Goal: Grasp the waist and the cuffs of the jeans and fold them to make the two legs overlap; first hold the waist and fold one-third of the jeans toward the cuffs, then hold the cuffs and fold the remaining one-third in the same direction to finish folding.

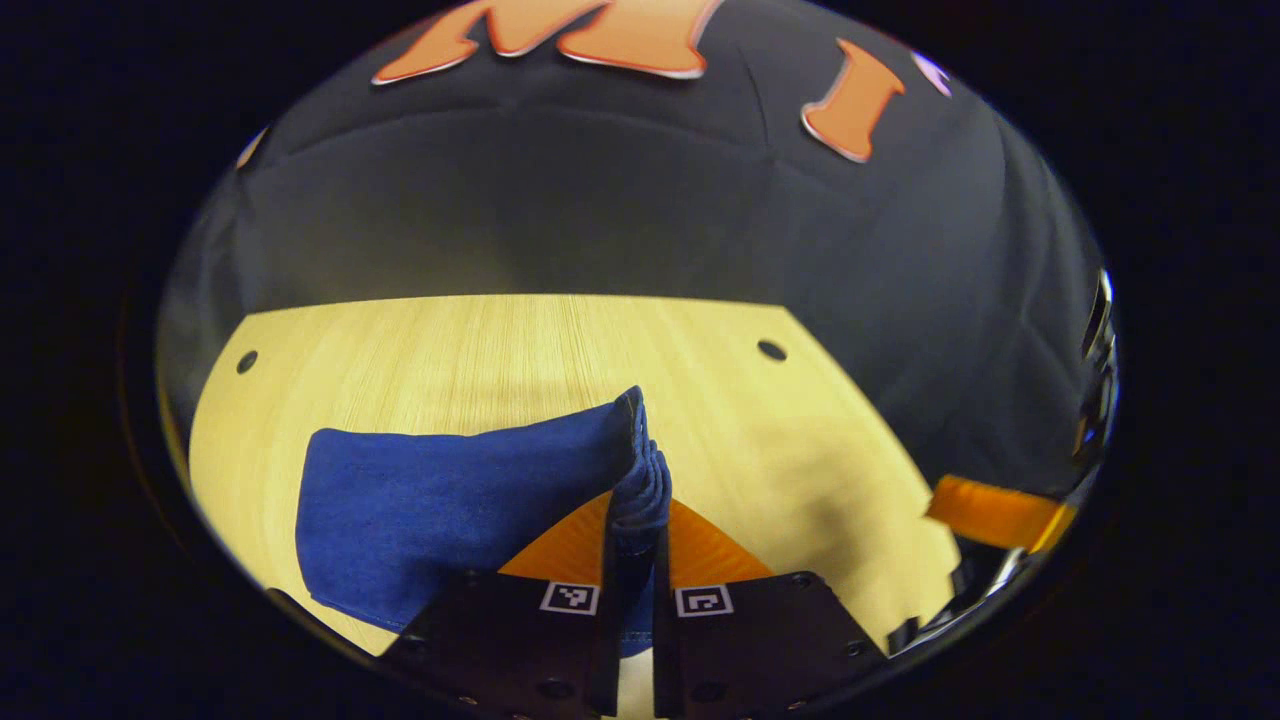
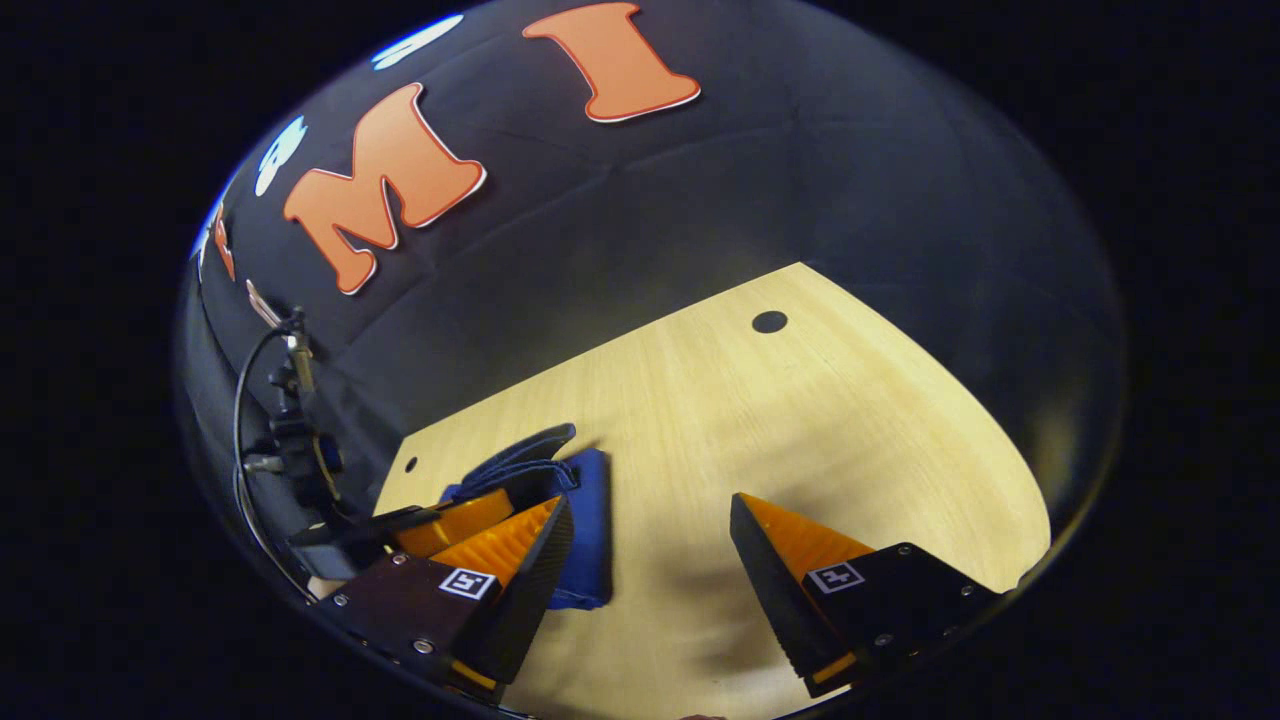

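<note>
The blue jeans [image 1: 440,500] lie folded into a thick bundle on the light wooden table [image 1: 500,350]. In the left gripper view, my left gripper [image 1: 638,525] is shut on the bundle's stacked right edge, which stands up between its orange fingers. In the right gripper view, my right gripper [image 2: 650,545] hangs open over bare table [image 2: 760,430], with nothing between its fingers. The jeans [image 2: 590,500] sit just left of its left finger [image 2: 505,555], where the left gripper's orange finger [image 2: 455,520] holds them. An orange part of the right gripper [image 1: 990,512] shows at the right edge.
Round holes mark the table top [image 1: 771,350] [image 2: 769,321]. A small device on a stand with cables [image 2: 290,430] stands off the table's left side against the black cloth wall. Bare wood stretches to the right of the jeans.
</note>
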The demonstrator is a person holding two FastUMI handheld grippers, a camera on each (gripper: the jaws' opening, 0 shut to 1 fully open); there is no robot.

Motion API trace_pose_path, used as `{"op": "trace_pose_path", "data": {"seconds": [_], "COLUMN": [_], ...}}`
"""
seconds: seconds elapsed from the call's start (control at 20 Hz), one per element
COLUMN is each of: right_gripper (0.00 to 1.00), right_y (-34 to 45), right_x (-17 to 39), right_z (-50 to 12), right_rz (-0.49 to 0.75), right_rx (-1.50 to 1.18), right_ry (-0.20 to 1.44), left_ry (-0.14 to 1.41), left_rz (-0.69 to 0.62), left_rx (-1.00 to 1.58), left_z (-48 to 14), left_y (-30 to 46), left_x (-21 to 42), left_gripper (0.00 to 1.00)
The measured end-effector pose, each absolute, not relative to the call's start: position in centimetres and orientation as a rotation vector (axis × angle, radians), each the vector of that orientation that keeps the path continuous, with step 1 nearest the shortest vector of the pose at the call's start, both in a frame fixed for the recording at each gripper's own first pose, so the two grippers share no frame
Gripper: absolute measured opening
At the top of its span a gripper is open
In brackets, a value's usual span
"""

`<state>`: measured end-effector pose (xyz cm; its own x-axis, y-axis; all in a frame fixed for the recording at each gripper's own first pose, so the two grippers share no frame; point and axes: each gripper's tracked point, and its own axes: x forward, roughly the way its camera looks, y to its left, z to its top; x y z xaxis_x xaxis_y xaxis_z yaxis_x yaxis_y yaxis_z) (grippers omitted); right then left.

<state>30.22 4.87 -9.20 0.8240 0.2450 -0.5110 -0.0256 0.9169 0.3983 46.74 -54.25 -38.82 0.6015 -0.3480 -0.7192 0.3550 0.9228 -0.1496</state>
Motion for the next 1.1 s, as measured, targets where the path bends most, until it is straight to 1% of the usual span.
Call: {"op": "trace_pose_path", "data": {"seconds": [0.15, 0.3, 0.35, 0.4, 0.45, 0.55, 0.6, 0.65, 0.8, 1.0, 1.1], "right_gripper": [0.98, 0.98, 0.98, 0.98, 0.98, 0.98, 0.98, 0.98, 0.98, 0.98, 0.97], "right_y": [3.7, 3.0, 2.9, 3.0, 3.2, 3.7, 3.7, 3.9, 4.1, 5.3, 6.3], "right_x": [29.8, 29.8, 29.9, 29.8, 29.8, 29.2, 28.9, 28.7, 28.1, 27.9, 27.8], "right_z": [-10.2, -11.0, -11.2, -11.3, -11.2, -11.0, -10.8, -10.4, -8.8, -4.4, -1.7], "right_rz": [0.159, 0.170, 0.176, 0.183, 0.193, 0.206, 0.203, 0.195, 0.160, 0.113, 0.097], "right_rx": [0.357, 0.334, 0.329, 0.325, 0.322, 0.316, 0.312, 0.306, 0.280, 0.218, 0.172], "right_ry": [0.602, 0.606, 0.609, 0.614, 0.617, 0.624, 0.624, 0.626, 0.612, 0.514, 0.452], "left_ry": [0.837, 0.832, 0.838, 0.843, 0.852, 0.818, 0.802, 0.787, 0.719, 0.544, 0.459], "left_rz": [-0.355, -0.341, -0.341, -0.384, -0.421, -0.444, -0.450, -0.459, -0.436, -0.380, -0.339], "left_rx": [0.110, 0.118, 0.110, 0.061, -0.010, -0.096, -0.119, -0.142, -0.157, -0.098, -0.056], "left_z": [-41.2, -42.0, -42.5, -42.1, -41.6, -40.3, -39.2, -37.8, -32.9, -24.5, -21.3], "left_y": [-53.9, -54.7, -55.0, -56.2, -57.6, -58.6, -58.4, -57.9, -53.8, -45.4, -40.5], "left_x": [47.4, 46.7, 46.6, 46.0, 45.3, 44.8, 44.6, 44.4, 44.3, 45.8, 46.3], "left_gripper": [0.14, 0.16, 0.23, 0.30, 0.53, 0.98, 1.00, 0.98, 0.98, 0.98, 0.98]}}
